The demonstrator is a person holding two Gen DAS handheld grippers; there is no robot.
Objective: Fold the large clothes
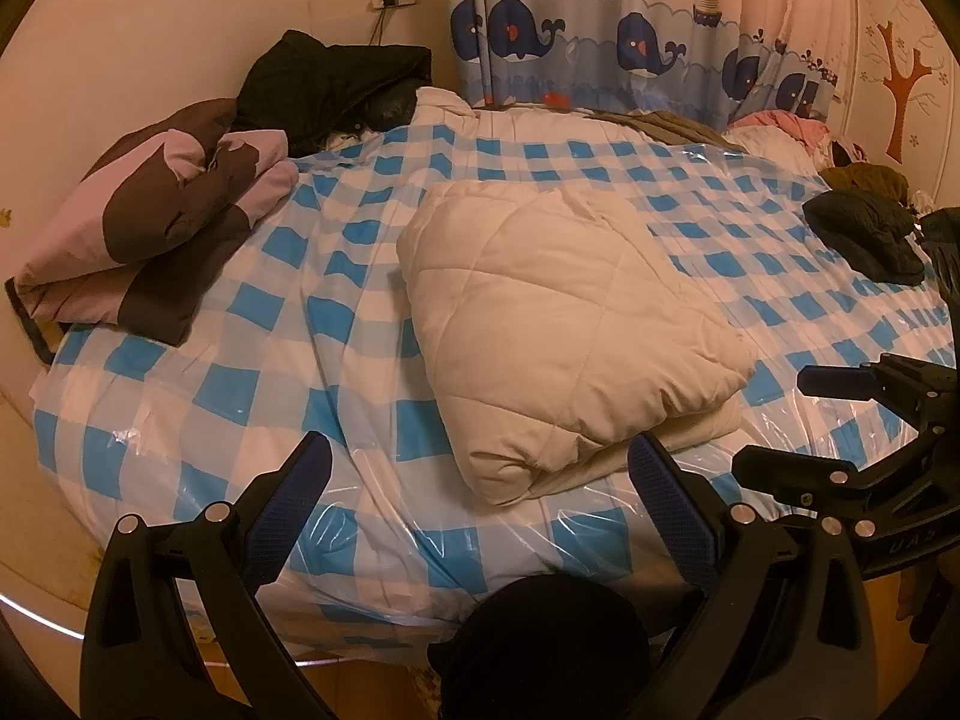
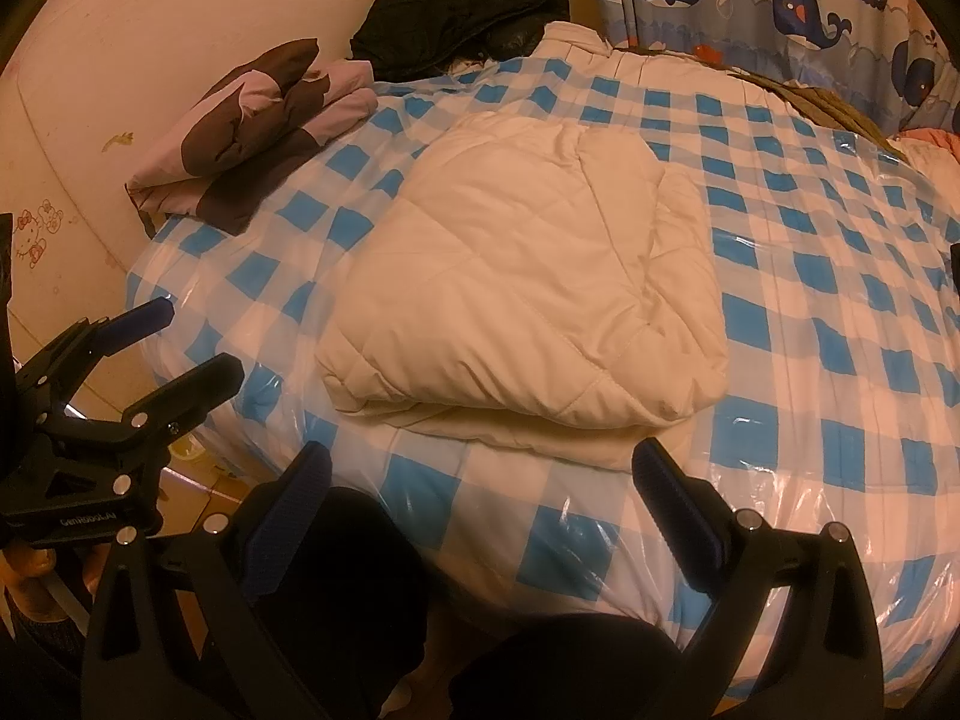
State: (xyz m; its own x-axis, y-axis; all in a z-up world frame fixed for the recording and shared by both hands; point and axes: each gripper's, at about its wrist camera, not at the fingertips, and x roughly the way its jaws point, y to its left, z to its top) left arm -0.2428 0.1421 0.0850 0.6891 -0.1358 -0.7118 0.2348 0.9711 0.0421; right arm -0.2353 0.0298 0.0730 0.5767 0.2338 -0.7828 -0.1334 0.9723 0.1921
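On the checked bed (image 1: 252, 360) lies a folded cream coat (image 1: 564, 324); both grippers (image 1: 480, 480) (image 2: 480, 480) gape empty

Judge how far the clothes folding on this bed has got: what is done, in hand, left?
Done: the cream quilted coat lies folded; the brown-and-pink garment looks folded too. In hand: nothing, since left gripper and right gripper hang open. Left: likely the crumpled black jacket and dark garment.

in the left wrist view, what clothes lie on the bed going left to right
pink and brown folded jacket → cream quilted coat → dark garment near the right edge
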